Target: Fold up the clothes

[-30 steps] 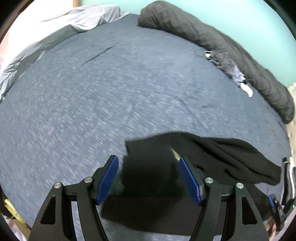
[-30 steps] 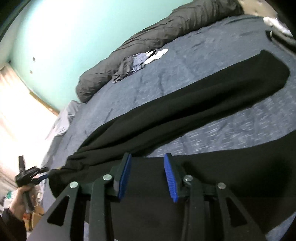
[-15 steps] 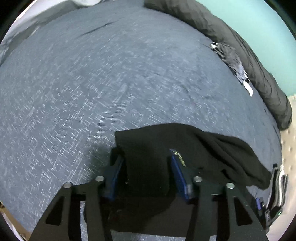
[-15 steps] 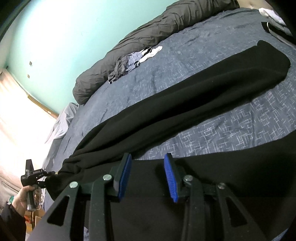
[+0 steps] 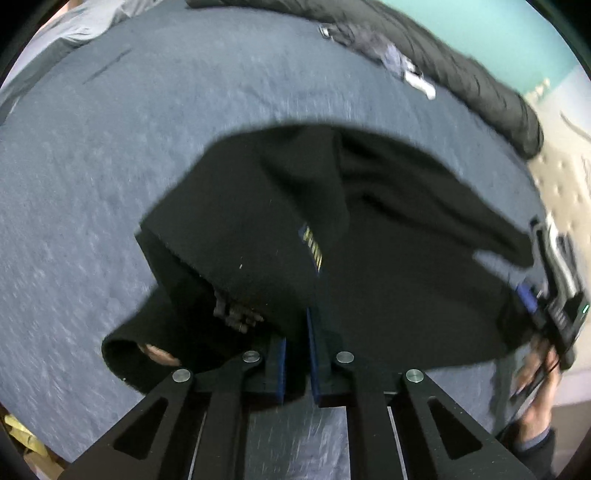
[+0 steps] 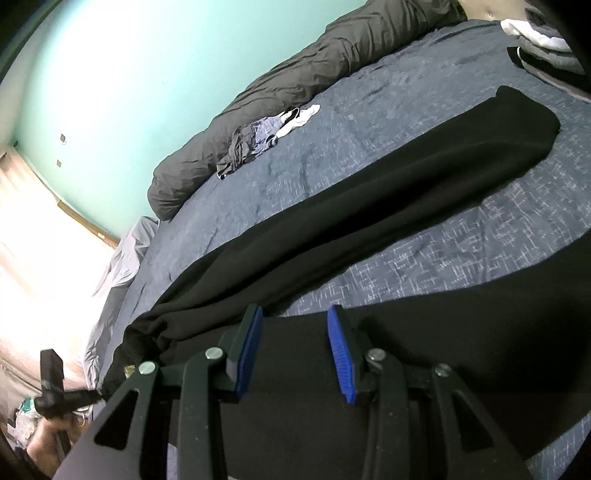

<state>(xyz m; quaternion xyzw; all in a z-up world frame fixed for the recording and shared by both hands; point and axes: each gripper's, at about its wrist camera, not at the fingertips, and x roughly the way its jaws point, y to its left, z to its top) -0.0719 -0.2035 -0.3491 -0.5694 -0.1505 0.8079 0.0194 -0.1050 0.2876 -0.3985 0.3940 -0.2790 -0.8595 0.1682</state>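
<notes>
A black garment [image 5: 280, 206] with a small gold label lies on the blue-grey bed. My left gripper [image 5: 297, 339] is shut on its near edge and holds that end lifted, the cloth bunched over the fingers. In the right wrist view one black leg or sleeve [image 6: 388, 192] stretches flat across the bed towards the far right. My right gripper [image 6: 295, 350] is open, its blue pads apart above another flat black part [image 6: 480, 332] of the garment, holding nothing. The right gripper also shows at the right edge of the left wrist view [image 5: 554, 295].
A dark grey duvet [image 6: 295, 77] is rolled along the far edge by the teal wall. Small crumpled clothes [image 6: 258, 136] lie beside it. Folded clothes [image 6: 543, 48] sit at the far right corner. A light grey sheet [image 5: 74, 18] lies at the far left.
My left gripper has closed on the garment's edge and lifted it, so the cloth now bunches up in front of the camera. My right gripper has stayed open over the cloth.
</notes>
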